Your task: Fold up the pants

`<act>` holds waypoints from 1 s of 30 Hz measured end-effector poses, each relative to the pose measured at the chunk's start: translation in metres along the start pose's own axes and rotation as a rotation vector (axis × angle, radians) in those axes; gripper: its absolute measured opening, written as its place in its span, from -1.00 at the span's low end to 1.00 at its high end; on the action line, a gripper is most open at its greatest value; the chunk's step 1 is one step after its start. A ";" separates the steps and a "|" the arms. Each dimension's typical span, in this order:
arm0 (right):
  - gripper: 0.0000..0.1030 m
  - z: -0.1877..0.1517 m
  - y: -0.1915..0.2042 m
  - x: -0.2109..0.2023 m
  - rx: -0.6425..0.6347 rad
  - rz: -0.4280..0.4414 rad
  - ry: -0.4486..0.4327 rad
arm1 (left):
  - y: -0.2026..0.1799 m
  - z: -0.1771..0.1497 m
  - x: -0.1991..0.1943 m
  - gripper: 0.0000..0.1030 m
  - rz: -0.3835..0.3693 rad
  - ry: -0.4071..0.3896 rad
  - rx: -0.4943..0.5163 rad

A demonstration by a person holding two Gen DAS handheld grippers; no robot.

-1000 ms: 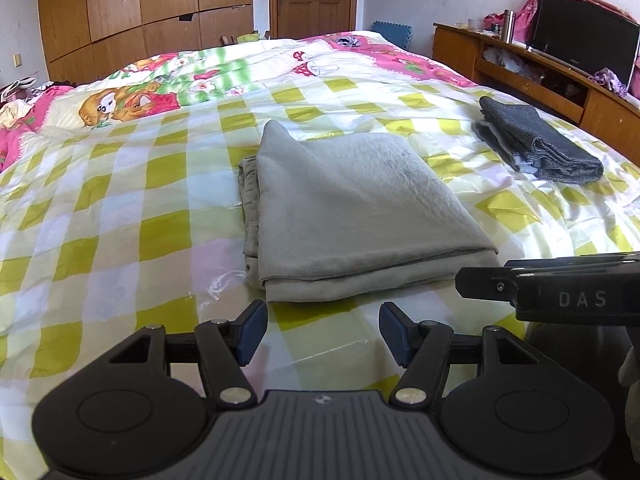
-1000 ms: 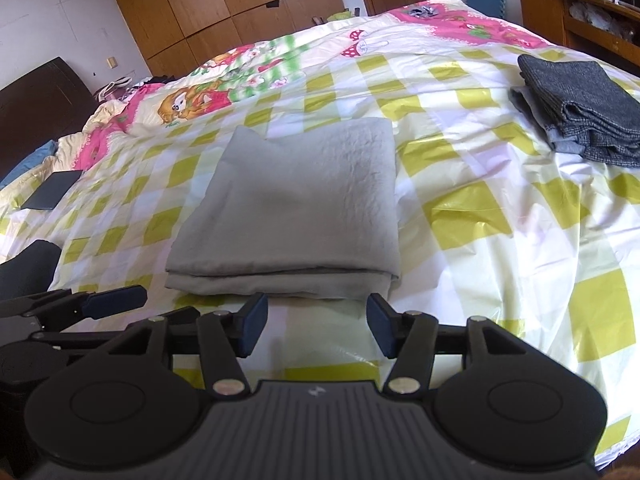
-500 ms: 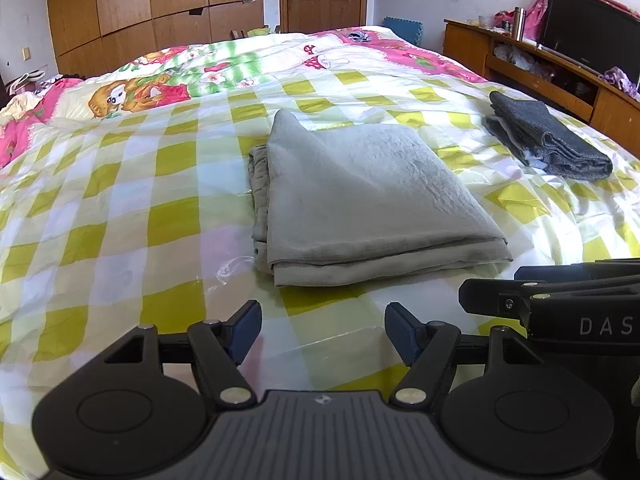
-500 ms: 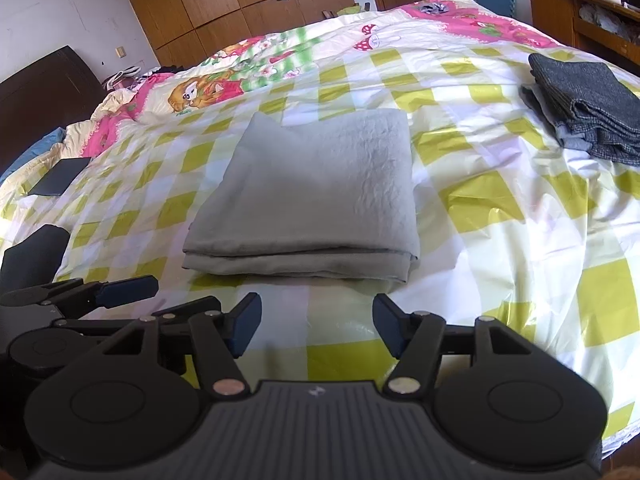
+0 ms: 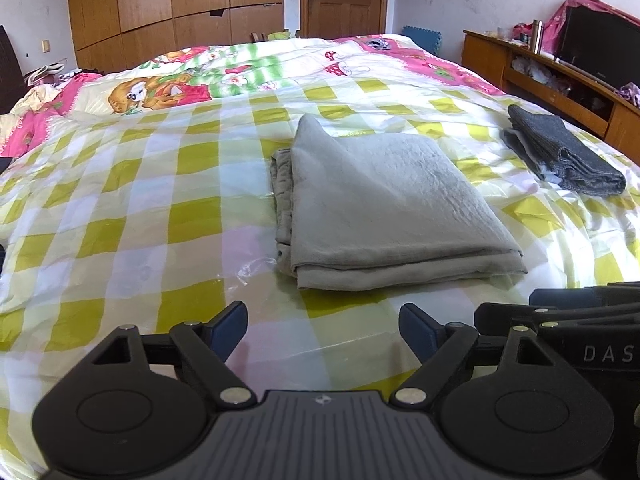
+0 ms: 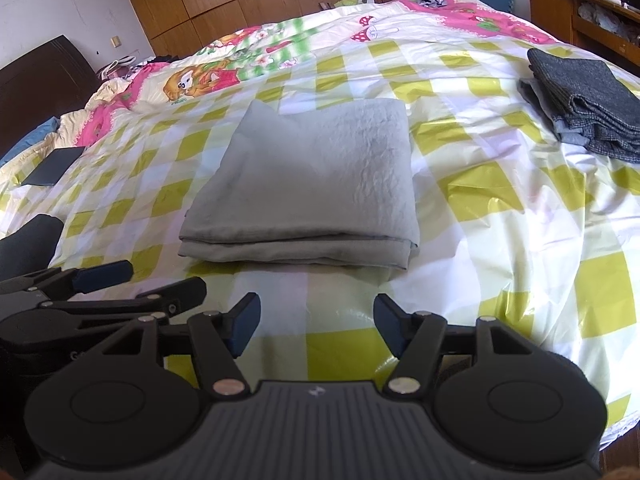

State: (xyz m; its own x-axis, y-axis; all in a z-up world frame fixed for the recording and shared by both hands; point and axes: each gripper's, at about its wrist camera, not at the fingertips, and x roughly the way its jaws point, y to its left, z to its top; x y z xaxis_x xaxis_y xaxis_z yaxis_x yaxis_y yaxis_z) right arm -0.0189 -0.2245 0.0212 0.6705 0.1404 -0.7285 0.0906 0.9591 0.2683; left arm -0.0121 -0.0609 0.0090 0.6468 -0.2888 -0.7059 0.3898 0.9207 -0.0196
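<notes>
The pants lie folded into a flat grey rectangle in the middle of the bed, on its yellow-checked cover, with the thick folded edge toward the cameras and one far corner peaking up a little. The layers sit stacked and fairly square, so the folding looks essentially done; what remains, as I judge it, is a clean release and perhaps a light tidy. The left claw hovers just short of the near edge, its jaws have just been opening wide, and nothing is between them. The right claw sits beside it, also short of the edge, partly open and empty. To finish well, both claws should draw straight back from the stack without dragging the near fold, since the slick plastic-looking cover may let the bundle slide. If the raised corner needs flattening, a gentle downward press with an open claw would serve better than a pinch, which could pull the layers askew. A second folded garment, dark grey, lies well apart to the right and needs no touching.
</notes>
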 end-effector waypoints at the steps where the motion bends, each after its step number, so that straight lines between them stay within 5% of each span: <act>1: 0.24 0.000 0.000 0.000 0.002 -0.002 0.002 | 0.000 0.000 -0.001 0.88 0.004 -0.001 0.002; 30: 0.27 -0.003 0.002 0.000 0.004 -0.016 0.024 | -0.001 0.000 -0.012 1.00 0.092 -0.016 0.009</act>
State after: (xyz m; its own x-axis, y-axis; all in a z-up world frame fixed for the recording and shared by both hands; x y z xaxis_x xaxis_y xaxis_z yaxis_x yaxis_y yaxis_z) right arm -0.0214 -0.2222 0.0199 0.6513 0.1306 -0.7475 0.1041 0.9604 0.2585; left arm -0.0201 -0.0581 0.0169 0.6906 -0.2078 -0.6927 0.3342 0.9411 0.0508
